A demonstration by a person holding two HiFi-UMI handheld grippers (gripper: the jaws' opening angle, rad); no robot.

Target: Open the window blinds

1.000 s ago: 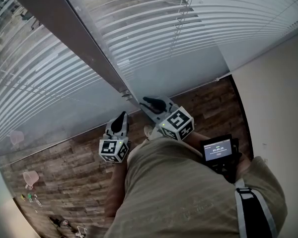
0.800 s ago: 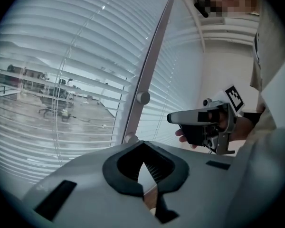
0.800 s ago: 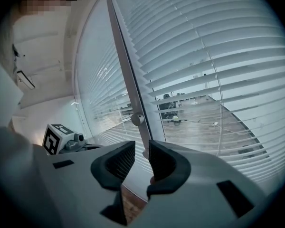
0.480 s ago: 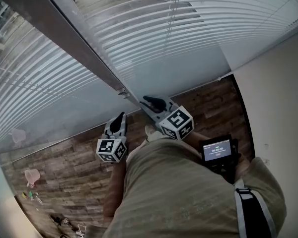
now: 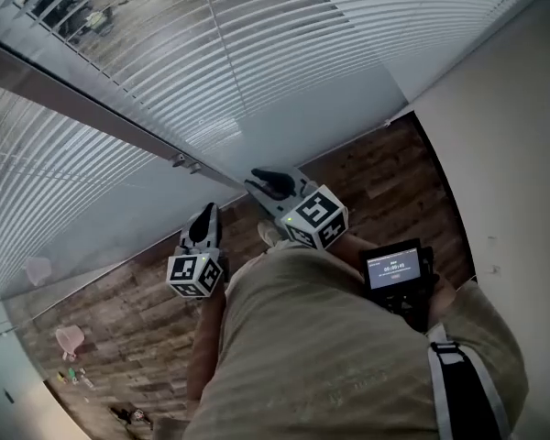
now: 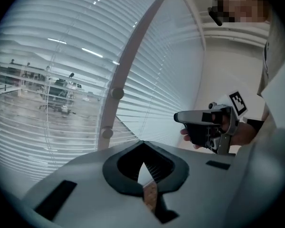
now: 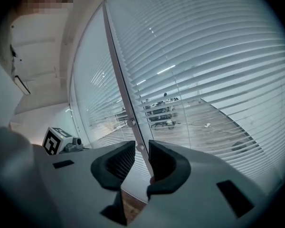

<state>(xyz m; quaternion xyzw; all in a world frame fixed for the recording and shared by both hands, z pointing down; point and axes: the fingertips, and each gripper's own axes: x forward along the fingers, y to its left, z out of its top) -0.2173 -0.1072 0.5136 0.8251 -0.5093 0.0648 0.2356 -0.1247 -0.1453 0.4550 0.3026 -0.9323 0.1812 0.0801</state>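
The window blinds (image 5: 284, 53) are hanging lowered at twelve o'clock while the left claw (image 5: 207, 216) is sitting clenched on nothing and the right claw (image 5: 261, 180) is gaping empty, so a misjudged reach for the thin cord (image 5: 225, 44) is likely risking bent slats.

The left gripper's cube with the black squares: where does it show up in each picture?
Head view: the left gripper's cube sits lower left of centre.
Left gripper view: not in it.
Right gripper view: near the lower left edge.
Shared landmark: the grey window post, seen in all three views.
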